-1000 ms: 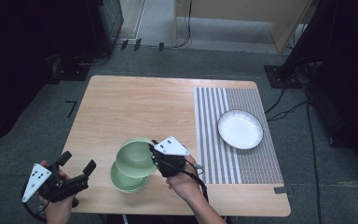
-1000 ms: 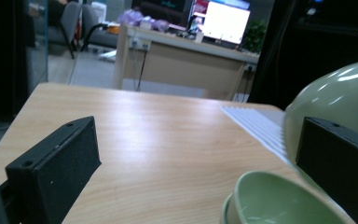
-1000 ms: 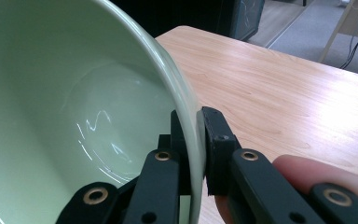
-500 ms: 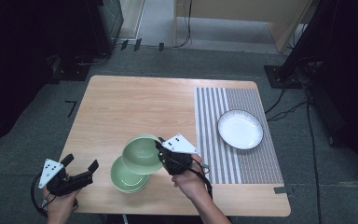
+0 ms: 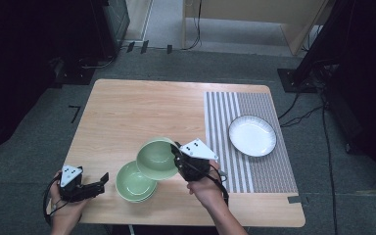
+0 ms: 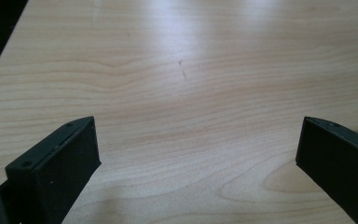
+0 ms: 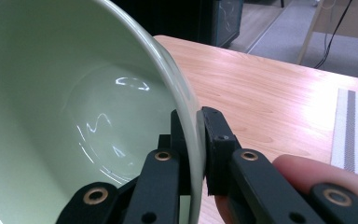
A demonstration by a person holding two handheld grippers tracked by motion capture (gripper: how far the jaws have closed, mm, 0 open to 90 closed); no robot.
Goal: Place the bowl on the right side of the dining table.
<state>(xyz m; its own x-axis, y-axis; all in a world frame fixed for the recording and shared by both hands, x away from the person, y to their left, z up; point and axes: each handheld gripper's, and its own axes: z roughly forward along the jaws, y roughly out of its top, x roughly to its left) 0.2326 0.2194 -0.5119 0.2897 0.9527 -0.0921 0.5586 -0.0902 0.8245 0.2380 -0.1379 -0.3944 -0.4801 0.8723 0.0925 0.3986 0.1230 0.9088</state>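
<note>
A: Right gripper view: we see our right gripper (image 7: 192,140) pinching the rim of the green bowl (image 7: 74,116), one jaw inside the wall, the other outside, closed tight on it. Where does the bowl sit?

B: High view: we hold it tilted in the air just ahead of those jaws, above and partly over the stacked green bowls (image 5: 135,182) on the table (image 5: 142,112).

A: How do we judge its handling?

B: It looks glazed and rigid, so probably slippery, breakable and moderately heavy for a one-edge pinch. We judge the rim the only practical place to grip; a deeper bite on the wall would resist its swinging.

A: And our left gripper (image 5: 95,185)?

B: Left gripper view: its jaws stand wide apart with nothing but bare tabletop between them; a pale edge, perhaps the stack, lies beyond the right-hand jaw.

A: What surrounds us?

B: Beyond the right gripper's far side lie a striped mat (image 5: 254,147) and, on it, a white plate (image 5: 252,136), well apart. Only the stack beneath the held bowl could be knocked.
</note>
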